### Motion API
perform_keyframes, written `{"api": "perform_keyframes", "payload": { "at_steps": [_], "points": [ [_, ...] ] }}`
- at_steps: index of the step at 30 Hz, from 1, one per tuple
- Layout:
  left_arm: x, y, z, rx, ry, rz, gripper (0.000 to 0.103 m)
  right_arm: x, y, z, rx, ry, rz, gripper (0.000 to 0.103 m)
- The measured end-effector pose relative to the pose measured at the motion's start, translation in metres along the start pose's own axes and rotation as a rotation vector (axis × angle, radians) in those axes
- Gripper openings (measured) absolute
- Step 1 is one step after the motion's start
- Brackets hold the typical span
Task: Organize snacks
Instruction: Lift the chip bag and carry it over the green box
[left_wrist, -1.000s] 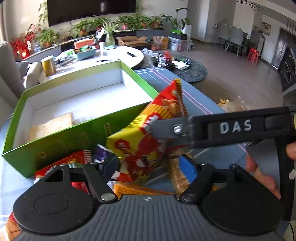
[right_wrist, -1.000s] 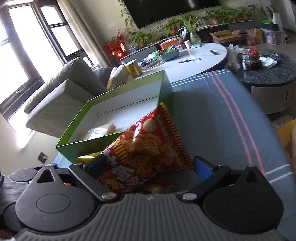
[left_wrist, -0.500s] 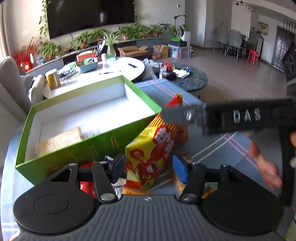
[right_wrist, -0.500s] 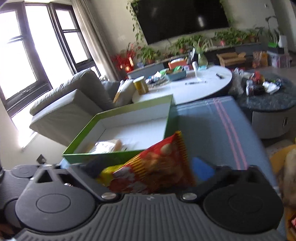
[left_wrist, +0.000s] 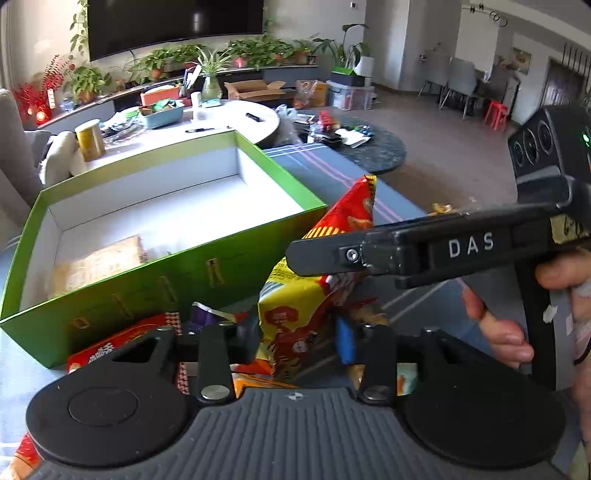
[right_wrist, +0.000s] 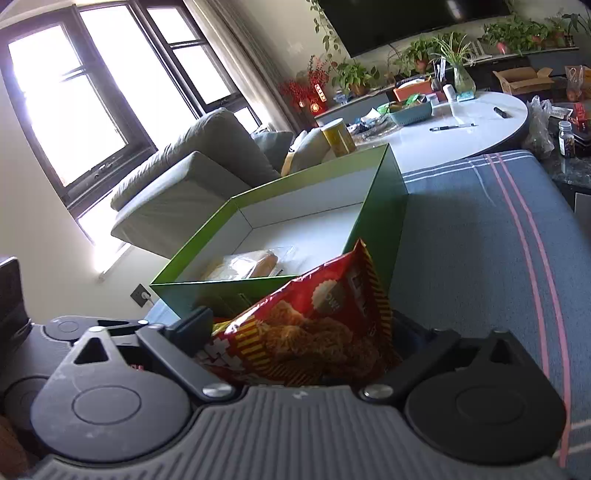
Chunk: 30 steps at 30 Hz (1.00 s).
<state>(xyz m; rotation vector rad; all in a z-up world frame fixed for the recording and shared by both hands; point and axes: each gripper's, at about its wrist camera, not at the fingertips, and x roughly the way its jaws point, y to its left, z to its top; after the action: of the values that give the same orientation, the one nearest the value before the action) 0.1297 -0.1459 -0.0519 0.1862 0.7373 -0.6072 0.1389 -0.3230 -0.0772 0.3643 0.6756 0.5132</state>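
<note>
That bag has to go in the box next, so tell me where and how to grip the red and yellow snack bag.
Grip the snack bag at its flat lower end from the near side, fingers squeezing both faces. It stands tilted against the green box with its sealed top edge up, so the lower end faces you. The left gripper is already shut there; the right gripper straddles the bag.

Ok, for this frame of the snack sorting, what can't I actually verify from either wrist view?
- Right gripper: in the right wrist view the red snack bag covers its right fingertip, so contact there is unseen.
- Snacks under the left gripper: in the left wrist view its body hides most of the pile.
- Wrapped item in the green box: label too small in both views.
</note>
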Motion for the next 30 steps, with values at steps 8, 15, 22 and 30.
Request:
{"api": "perform_keyframes", "payload": {
  "at_steps": [8,15,22,30],
  "points": [
    [-0.04,-0.009,0.012,0.029,-0.099,-0.029,0.037,-0.043,0.044,0.003,-0.018,-0.099,-0.106,0.077],
    [-0.078,0.001,0.041,0.036,-0.216,0.04,0.038,-0.055,0.068,0.036,0.082,-0.199,-0.101,0.077],
    [-0.058,0.037,0.072,0.015,-0.188,0.13,0.041,-0.017,0.061,0.067,0.208,-0.202,-0.089,0.077],
    [0.011,0.078,0.084,0.02,-0.09,0.12,0.044,0.036,0.034,0.075,0.268,-0.131,-0.167,0.077]
  ]
}}
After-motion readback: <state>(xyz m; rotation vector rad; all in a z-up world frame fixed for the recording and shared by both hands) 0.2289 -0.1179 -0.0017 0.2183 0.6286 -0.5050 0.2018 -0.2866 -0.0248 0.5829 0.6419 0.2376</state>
